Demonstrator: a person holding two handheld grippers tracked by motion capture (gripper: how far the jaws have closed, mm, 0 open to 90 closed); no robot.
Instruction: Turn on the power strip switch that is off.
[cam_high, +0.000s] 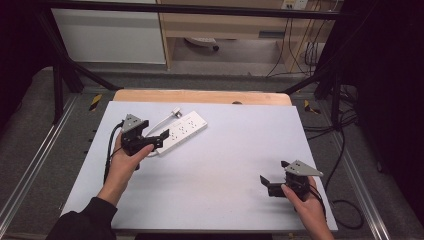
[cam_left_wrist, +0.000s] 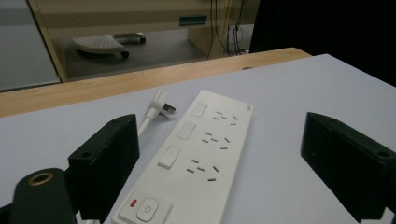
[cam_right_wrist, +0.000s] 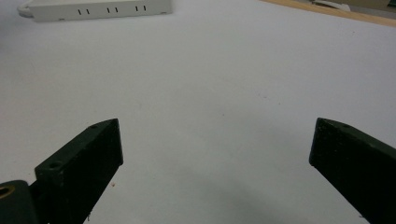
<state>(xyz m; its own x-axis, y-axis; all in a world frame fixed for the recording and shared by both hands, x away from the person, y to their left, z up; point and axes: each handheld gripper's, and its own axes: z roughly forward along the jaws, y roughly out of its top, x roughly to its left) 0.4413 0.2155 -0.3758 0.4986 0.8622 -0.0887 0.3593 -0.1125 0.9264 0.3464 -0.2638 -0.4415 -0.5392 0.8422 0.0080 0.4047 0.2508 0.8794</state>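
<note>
White power strip (cam_high: 182, 131) lengthwise between left gripper's (cam_left_wrist: 219, 158) wide-apart jaws

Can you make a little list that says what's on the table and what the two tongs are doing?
table: white sheet over a wooden top
thing on it: white power strip, lying flat, far left part
strip details: three socket rows, three small switches, one power button with a red mark
plug: white plug on its cord, lying beside the strip's far end
left tongs: open, at the strip's near end, jaws either side of it, not closed on it
right tongs: open, over bare sheet, near right part, nothing between the jaws
</note>
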